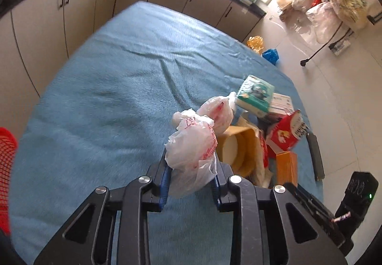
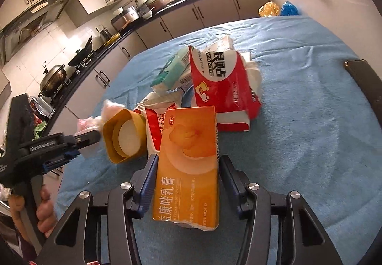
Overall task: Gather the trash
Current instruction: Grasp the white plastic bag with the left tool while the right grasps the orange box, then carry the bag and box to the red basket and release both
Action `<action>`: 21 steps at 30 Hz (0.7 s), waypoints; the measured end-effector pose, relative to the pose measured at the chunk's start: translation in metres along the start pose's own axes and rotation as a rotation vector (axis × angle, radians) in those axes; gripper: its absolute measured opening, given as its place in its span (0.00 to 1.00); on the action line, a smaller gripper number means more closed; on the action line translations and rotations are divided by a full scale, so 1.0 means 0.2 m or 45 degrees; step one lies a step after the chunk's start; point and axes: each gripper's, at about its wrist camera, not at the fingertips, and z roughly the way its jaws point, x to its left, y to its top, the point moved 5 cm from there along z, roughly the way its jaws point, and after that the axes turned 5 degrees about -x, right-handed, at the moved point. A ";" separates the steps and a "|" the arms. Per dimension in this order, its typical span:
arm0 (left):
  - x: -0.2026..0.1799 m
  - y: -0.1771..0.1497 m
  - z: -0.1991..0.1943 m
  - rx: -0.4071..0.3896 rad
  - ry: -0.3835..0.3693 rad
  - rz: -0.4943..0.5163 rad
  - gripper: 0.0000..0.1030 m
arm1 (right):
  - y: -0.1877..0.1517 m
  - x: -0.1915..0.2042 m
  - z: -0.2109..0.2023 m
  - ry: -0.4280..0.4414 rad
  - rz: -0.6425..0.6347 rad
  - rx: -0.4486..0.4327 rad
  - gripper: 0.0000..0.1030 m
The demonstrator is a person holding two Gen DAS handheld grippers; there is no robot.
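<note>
My left gripper (image 1: pixel 191 169) is shut on a crumpled white plastic bag with red print (image 1: pixel 194 148), held above the blue cloth table (image 1: pixel 107 97). My right gripper (image 2: pixel 187 169) is shut on an orange medicine box (image 2: pixel 188 164). Beyond it lies a trash pile: a red and white box (image 2: pixel 224 83), a green tissue pack (image 2: pixel 172 71), a yellow cup (image 2: pixel 124 136) on its side and a red-white packet (image 2: pixel 155 126). The pile also shows in the left wrist view, with the cup (image 1: pixel 238 148) and the red box (image 1: pixel 286 131). The left gripper (image 2: pixel 78 140) shows at the left of the right wrist view.
A red basket (image 1: pixel 6 169) sits at the table's left edge. A dark flat object (image 2: pixel 365 81) lies near the right edge. Kitchen cabinets (image 1: pixel 71 7) stand behind the table. Yellow (image 1: pixel 255 41) and blue (image 1: pixel 271 54) bags and more bags lie on the floor.
</note>
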 end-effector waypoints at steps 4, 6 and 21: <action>0.01 -0.04 -0.15 -0.068 0.044 0.044 0.27 | -0.02 0.00 -0.06 0.003 0.000 -0.018 0.54; 0.01 -0.08 -0.22 -0.094 0.062 0.056 0.27 | -0.03 0.01 -0.10 0.003 -0.003 -0.029 0.54; 0.11 -0.34 -0.53 -0.220 0.244 0.093 0.27 | -0.17 0.18 -0.25 0.064 -0.046 -0.036 0.54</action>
